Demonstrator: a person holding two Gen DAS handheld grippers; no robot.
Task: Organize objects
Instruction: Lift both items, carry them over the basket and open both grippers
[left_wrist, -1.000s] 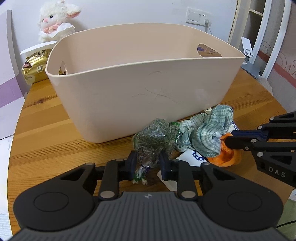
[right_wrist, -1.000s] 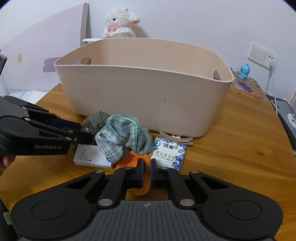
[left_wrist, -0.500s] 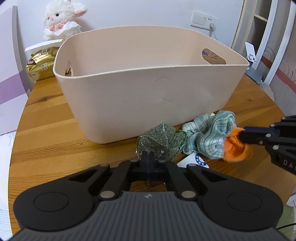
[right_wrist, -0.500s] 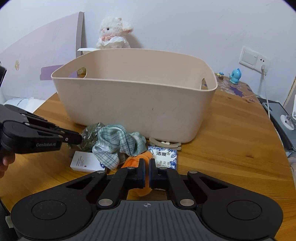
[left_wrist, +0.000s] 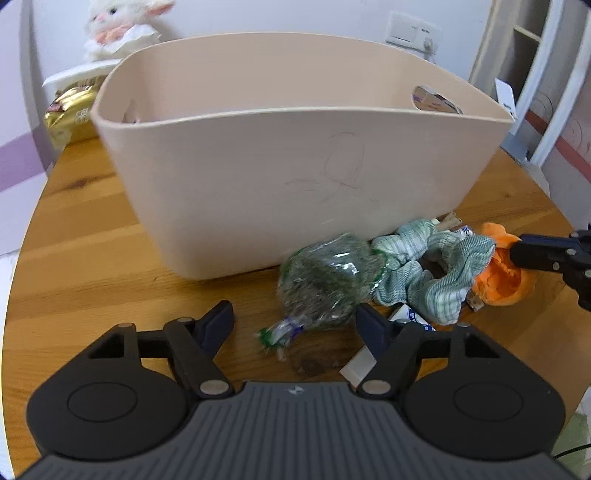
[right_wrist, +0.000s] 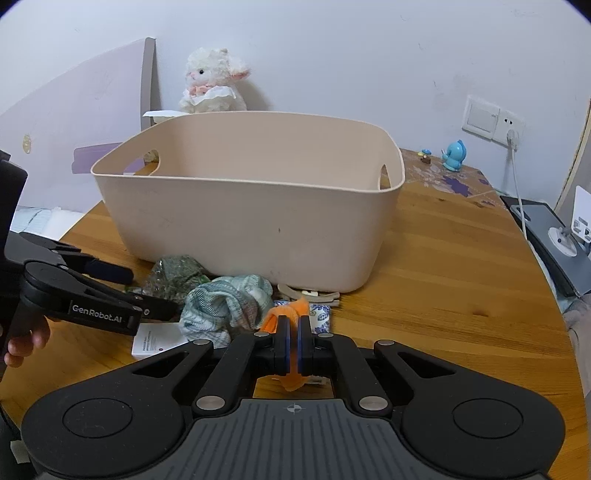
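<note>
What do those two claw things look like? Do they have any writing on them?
Both are matte black plastic. Each gripper has a ribbed grey body, two round black discs, silver pivot pins and linked bars ending in dark blue pads. The left gripper carries white "GenRobot.AI" lettering on its side. The right gripper has a small crosshair mark on its grey body.

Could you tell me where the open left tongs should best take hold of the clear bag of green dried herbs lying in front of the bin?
Probably at the twisted, tied neck, which points toward the left tongs. Come in low from the near side: the neck is narrow, while the bag of herbs bulges wide against the bin.
</note>
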